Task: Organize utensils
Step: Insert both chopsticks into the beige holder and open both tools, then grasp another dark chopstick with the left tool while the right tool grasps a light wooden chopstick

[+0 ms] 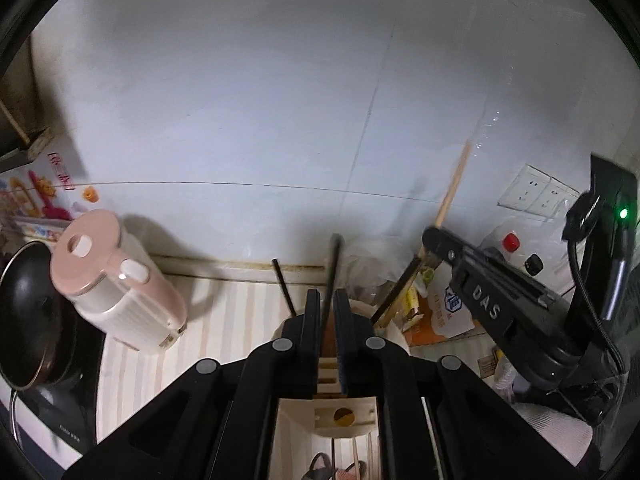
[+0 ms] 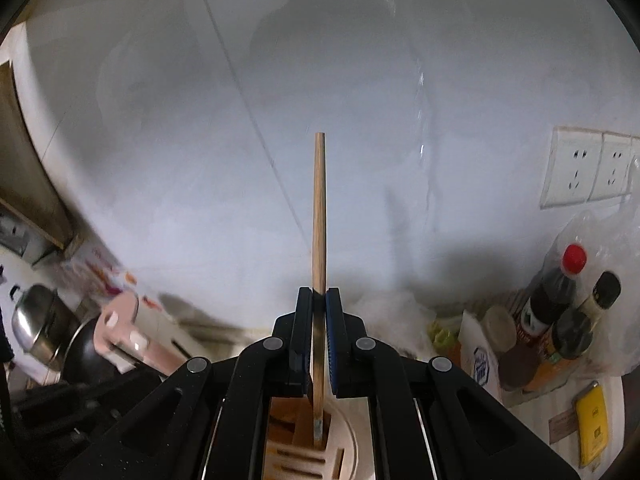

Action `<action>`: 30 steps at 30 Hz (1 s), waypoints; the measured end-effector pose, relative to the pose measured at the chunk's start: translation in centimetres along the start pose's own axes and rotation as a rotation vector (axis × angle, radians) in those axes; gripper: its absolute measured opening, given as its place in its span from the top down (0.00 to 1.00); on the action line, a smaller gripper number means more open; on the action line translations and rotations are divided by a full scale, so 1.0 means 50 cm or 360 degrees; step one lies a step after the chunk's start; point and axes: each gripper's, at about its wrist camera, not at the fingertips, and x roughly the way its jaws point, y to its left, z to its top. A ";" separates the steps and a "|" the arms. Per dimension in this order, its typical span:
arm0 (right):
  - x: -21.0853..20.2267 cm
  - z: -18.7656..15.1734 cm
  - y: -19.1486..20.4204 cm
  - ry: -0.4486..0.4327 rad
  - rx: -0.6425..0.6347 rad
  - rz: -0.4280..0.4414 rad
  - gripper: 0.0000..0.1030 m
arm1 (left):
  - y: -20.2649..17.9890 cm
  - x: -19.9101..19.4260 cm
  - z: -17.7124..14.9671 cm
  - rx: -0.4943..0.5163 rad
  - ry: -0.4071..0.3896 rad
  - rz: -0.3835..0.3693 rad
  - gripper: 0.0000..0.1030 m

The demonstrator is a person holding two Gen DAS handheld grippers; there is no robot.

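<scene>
While both tongs clamp chopsticks, the wooden chopstick (image 2: 319, 216) stands above the holder (image 2: 304, 456).

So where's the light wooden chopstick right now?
In the right wrist view, the wooden chopstick stands upright, pinched in the right gripper, its lower tip over the slotted utensil holder.

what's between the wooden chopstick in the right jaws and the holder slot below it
Nothing visible: the wooden chopstick clamped in the right gripper already has its lower tip at the slotted utensil holder, with no object between.
</scene>
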 end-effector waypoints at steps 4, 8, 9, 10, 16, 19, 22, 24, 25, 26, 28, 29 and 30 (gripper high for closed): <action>-0.006 -0.016 -0.006 0.0107 0.0008 0.0045 0.77 | 0.017 -0.034 -0.009 -0.0058 -0.0050 0.0098 0.47; -0.054 -0.032 -0.024 0.0113 0.0057 0.0013 0.52 | 0.037 -0.067 -0.034 -0.0116 -0.0121 0.0199 0.17; -0.069 -0.039 -0.031 0.0119 0.0069 -0.0007 0.51 | 0.041 -0.072 -0.044 -0.0120 -0.0115 0.0225 0.17; -0.079 -0.043 -0.037 0.0128 0.0082 -0.0020 0.47 | 0.046 -0.074 -0.057 -0.0124 -0.0098 0.0264 0.10; -0.151 -0.115 -0.099 0.0177 0.0196 -0.0122 0.28 | 0.065 -0.051 -0.141 -0.0112 -0.0022 0.0344 0.00; -0.167 -0.167 -0.130 0.0211 0.0237 -0.0169 0.18 | 0.064 -0.024 -0.187 -0.0094 0.0065 0.0344 0.00; -0.166 -0.227 -0.160 0.0272 0.0244 -0.0257 0.18 | 0.053 0.012 -0.248 -0.0034 0.0147 0.0390 0.00; -0.156 -0.276 -0.188 0.0349 0.0276 -0.0294 0.18 | 0.040 0.040 -0.286 -0.0011 0.0221 0.0414 0.00; -0.150 -0.295 -0.200 0.0391 0.0293 -0.0306 0.21 | 0.033 0.056 -0.307 0.0001 0.0255 0.0410 0.00; -0.142 -0.320 -0.215 0.0440 0.0316 -0.0317 0.38 | 0.026 0.074 -0.329 0.0015 0.0287 0.0397 0.00; -0.122 -0.363 -0.243 0.0559 0.0353 -0.0333 0.66 | 0.008 0.111 -0.373 0.0050 0.0361 0.0378 0.00; -0.113 -0.384 -0.255 0.0605 0.0376 -0.0333 0.78 | -0.002 0.132 -0.394 0.0066 0.0412 0.0354 0.02; -0.103 -0.412 -0.276 0.0657 0.0412 -0.0342 0.82 | -0.010 0.154 -0.414 0.0075 0.0471 0.0330 0.03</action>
